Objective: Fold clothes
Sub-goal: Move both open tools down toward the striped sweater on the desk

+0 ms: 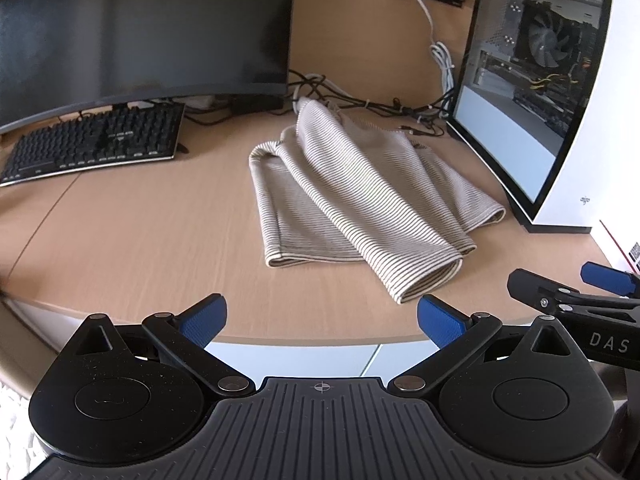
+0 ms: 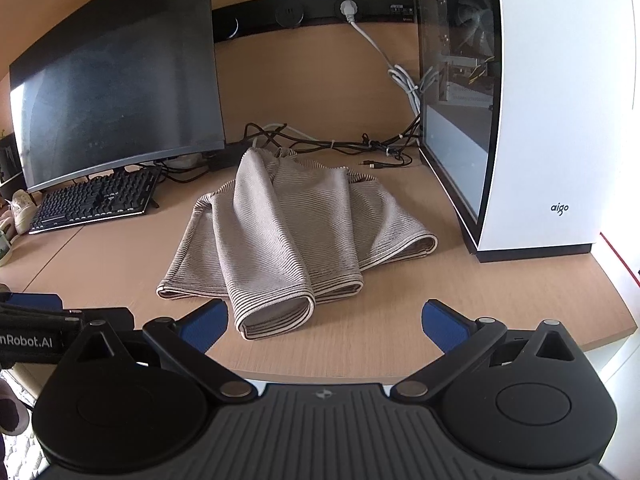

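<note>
Clothes (image 1: 352, 200): striped, tan and white, in a loose heap on the desk (image 1: 140, 240), between the keyboard and the computer.
Shape of the heap: bunched up at the back near the cables, spread out in long folds toward the front, hems facing the desk's front edge.
Nearest fold: a rolled tube of cloth with an open end, just in front of the grippers.
Left gripper (image 1: 322, 322): fingers wide apart, holding nothing, low over the front edge of the desk, close to the cloth but not touching.
Right gripper (image 2: 324, 320): fingers wide apart too, empty, with the end of the rolled fold lying near its left blue pad (image 2: 204, 322).
Both grippers: side by side, each one seen at the edge of the other's view.
Screen (image 1: 140, 36): big, dark, at the back left.
Keyboard (image 1: 96, 146): black, under the screen.
Computer (image 1: 560, 100): white box with a see-through side, on the right, a fan showing inside.
Cables (image 1: 360, 100): black and white, tangled behind the clothes.
Plug (image 2: 347, 10): white, in the wall strip at the back.
</note>
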A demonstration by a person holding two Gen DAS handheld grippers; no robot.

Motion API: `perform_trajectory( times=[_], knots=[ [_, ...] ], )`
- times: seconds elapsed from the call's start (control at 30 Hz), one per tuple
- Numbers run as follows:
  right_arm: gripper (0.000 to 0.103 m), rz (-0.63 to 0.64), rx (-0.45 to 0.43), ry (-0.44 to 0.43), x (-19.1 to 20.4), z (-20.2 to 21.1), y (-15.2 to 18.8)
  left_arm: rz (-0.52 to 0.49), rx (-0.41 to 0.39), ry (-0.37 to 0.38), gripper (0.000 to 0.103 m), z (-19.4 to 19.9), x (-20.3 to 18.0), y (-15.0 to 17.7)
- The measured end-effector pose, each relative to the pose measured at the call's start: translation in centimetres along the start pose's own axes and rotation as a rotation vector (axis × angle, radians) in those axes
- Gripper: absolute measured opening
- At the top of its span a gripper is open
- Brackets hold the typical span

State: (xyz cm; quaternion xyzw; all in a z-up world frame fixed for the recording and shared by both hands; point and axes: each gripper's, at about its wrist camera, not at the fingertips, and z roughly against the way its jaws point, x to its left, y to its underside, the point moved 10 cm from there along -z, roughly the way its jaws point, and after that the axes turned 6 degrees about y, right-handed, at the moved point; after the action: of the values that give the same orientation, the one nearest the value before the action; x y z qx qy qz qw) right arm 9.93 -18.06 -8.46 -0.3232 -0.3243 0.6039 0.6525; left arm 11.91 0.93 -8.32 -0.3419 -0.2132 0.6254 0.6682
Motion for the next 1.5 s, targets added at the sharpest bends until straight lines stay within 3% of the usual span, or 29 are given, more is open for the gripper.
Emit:
perform_trajectory(
  times=[0.53, 0.8, 1.03, 1.23, 1.5],
  knots=[
    [0.103, -0.031, 0.025, 0.112, 4.3, -3.9, -2.8, -0.008, 0.023, 0.090, 0.103, -3.7, 4.6, -5.0],
    [0.103, -0.086, 0.035, 0.214, 5.0, -5.3, -5.0, -0.033, 0.045, 0.190, 0.103, -5.5, 5.4, -7.2],
    [0.103, -0.089, 0.101, 0.253, 3.8, -7.1, -4.8, 0.002, 0.116, 0.296, 0.103, -9.1, 4.3, -7.7],
    [0.103, -0.081, 0.135, 0.198, 2.1, -11.2, -5.8, 0.062, 0.198, 0.358, 0.103, -13.3, 2.6, -7.6],
    [0.103, -0.047, 0.185, 0.023, 0.9, -20.9, -10.4, 0.124, 0.215, 0.347, 0.103, -18.6, 0.8, -9.8]
  ],
)
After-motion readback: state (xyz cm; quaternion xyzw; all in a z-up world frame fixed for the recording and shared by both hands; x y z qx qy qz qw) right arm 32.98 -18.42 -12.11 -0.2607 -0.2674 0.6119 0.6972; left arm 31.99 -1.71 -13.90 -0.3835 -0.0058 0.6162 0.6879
